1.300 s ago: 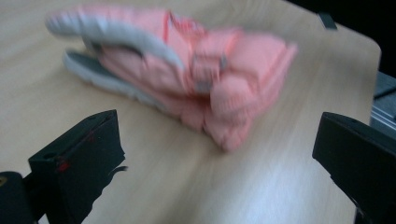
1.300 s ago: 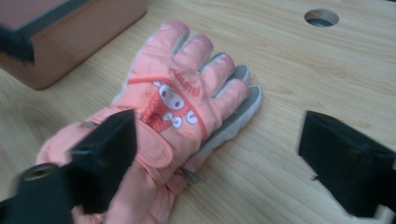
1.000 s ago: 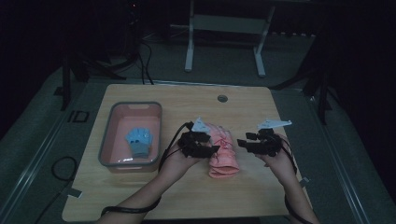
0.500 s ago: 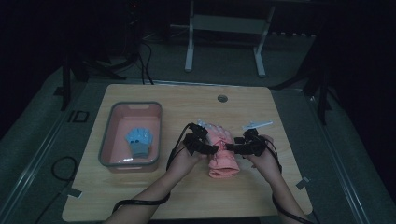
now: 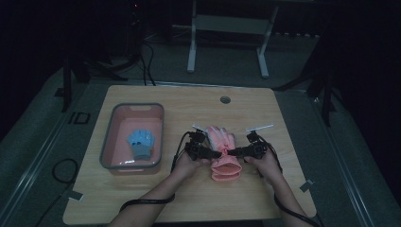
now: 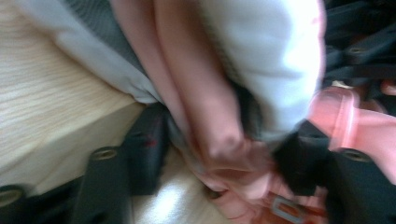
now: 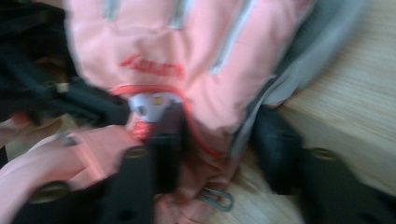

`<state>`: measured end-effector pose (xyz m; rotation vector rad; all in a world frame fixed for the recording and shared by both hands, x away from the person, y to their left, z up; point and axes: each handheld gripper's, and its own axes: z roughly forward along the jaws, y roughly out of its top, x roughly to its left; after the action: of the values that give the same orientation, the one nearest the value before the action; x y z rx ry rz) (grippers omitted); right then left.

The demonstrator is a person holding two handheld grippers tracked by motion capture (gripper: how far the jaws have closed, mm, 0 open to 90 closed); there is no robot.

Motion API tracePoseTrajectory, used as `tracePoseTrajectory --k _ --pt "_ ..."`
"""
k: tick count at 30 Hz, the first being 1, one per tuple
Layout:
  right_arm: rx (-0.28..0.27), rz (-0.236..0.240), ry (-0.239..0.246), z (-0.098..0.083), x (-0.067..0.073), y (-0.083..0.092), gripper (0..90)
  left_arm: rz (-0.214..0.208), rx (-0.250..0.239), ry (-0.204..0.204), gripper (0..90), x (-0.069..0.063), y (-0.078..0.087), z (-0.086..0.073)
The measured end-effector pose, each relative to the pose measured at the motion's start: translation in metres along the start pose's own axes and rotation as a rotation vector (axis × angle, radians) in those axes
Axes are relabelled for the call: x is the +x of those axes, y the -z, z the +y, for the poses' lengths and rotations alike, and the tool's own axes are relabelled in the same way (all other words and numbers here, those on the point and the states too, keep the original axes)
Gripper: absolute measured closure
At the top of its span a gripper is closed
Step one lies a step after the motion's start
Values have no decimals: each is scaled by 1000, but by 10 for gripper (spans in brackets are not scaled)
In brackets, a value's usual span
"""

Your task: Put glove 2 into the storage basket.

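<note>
Both grippers, left gripper point(image 5: 213, 152) and right gripper point(image 5: 235, 152), are being closed half-wide onto the soft, light pink glove point(image 5: 222, 142) at its bulky wrist, jaws just narrowing.

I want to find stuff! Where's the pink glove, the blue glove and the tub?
pink glove point(image 5: 220, 138), high view, back of the hand
blue glove point(image 5: 140, 142), high view, its palm
tub point(image 5: 108, 142), high view, left rim

Dark room, grey floor point(image 5: 293, 61)
</note>
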<state>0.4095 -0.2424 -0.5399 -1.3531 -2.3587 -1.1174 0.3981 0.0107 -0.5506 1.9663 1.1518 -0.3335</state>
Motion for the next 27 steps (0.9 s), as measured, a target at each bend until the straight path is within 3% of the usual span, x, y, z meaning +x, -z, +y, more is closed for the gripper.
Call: tracePoseTrajectory --k 5,7,15,27 --pt "-37 -88 58 0 20 3 746 -17 14 3 625 -3 8 3" --pt "-49 -108 69 1 26 5 755 3 20 -28 640 -9 13 5" --pt "-127 -140 123 14 59 28 761 48 -11 -119 653 -35 50 22" --pt "-126 -147 213 42 97 32 761 72 -12 -151 659 -39 95 30"
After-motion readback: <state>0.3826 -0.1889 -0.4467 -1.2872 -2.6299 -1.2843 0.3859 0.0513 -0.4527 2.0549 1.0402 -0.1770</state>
